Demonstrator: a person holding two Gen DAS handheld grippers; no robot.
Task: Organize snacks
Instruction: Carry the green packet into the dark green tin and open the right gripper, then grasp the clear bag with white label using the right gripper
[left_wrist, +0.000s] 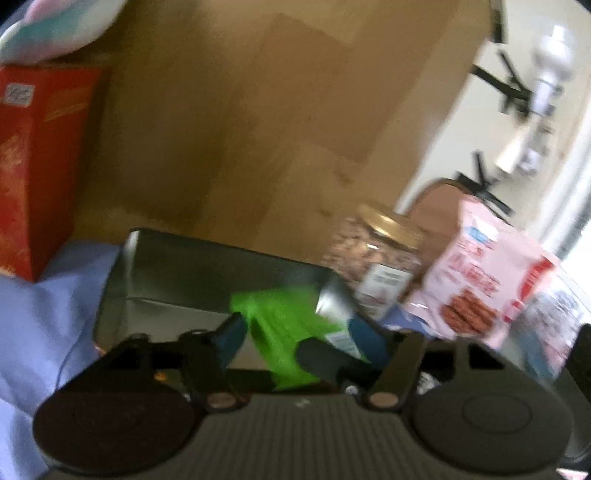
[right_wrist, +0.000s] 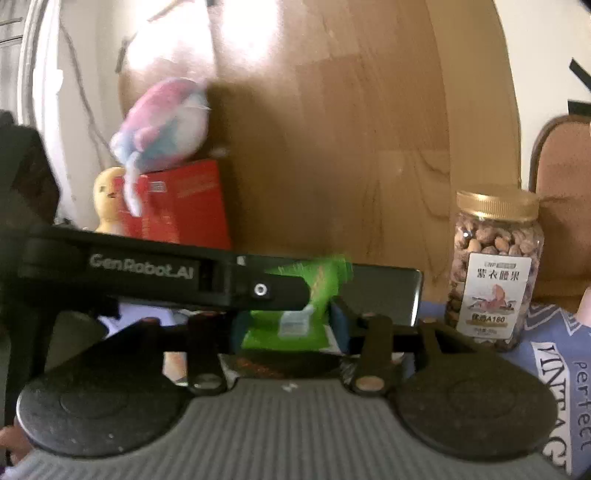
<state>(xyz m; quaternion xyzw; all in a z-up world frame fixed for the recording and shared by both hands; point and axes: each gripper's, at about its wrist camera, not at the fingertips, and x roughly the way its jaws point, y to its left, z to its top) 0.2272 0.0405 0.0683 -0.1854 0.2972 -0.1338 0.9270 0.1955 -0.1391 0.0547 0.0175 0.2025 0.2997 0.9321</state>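
In the left wrist view the left tool (left_wrist: 295, 328) brackets the green snack packet (left_wrist: 284, 325) above the metal tin (left_wrist: 177, 273), grip unclear; in the right wrist view the right tool (right_wrist: 288, 325) pinches that packet (right_wrist: 295, 317), so opposing pulls could tear it.

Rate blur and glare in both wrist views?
Left wrist: heavy motion blur, pink snack bag print unreadable, window side washed out. Right wrist: sharper, nut jar label readable, green packet smeared, blown-out glare upper left above the plush toy.
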